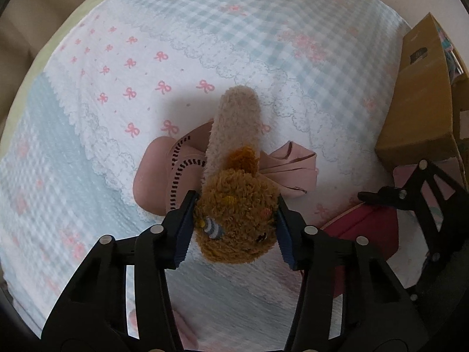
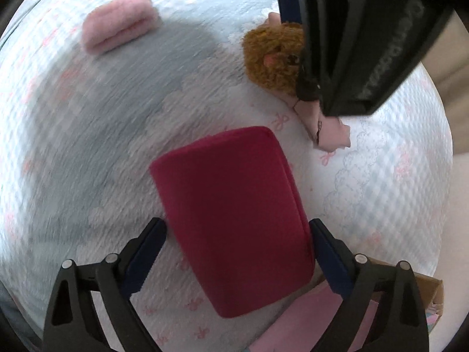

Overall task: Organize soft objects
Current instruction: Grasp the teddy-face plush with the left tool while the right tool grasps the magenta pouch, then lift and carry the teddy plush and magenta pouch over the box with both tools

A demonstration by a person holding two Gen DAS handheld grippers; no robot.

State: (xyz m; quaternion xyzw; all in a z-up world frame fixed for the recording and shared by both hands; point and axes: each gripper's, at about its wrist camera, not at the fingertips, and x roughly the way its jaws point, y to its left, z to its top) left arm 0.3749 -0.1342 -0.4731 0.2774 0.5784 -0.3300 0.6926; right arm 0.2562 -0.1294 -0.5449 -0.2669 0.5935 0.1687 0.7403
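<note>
1. The landmark is the quilted bedspread (image 1: pixel 181 67), white and pale-blue check with pink bows, which covers the bed and carries everything.
2. At its far left in the right wrist view lies a folded pink fleece cloth (image 2: pixel 120 23), well apart from the other things.
3. The left claw (image 1: pixel 234 226) is closed on a brown curly-furred plush toy (image 1: pixel 237 220), its blue pads pressing both sides of the toy's head.
4. A long beige fleecy part (image 1: pixel 236 129) of the toy reaches away from the claw over the bedspread.
5. Under the toy lies a dusty-pink stitched fabric piece with a pleated bow (image 1: pixel 164 176), resting on the bedspread.
6. Right of the toy, the right claw (image 2: pixel 239 252) grips a dark red velvety rectangular cushion (image 2: pixel 234 214); its fingers bear on both long sides, and the cushion sits above the bedspread, blurred.
7. A brown cardboard box (image 1: pixel 422 102) stands at the bedspread's right edge, near the right claw.
</note>
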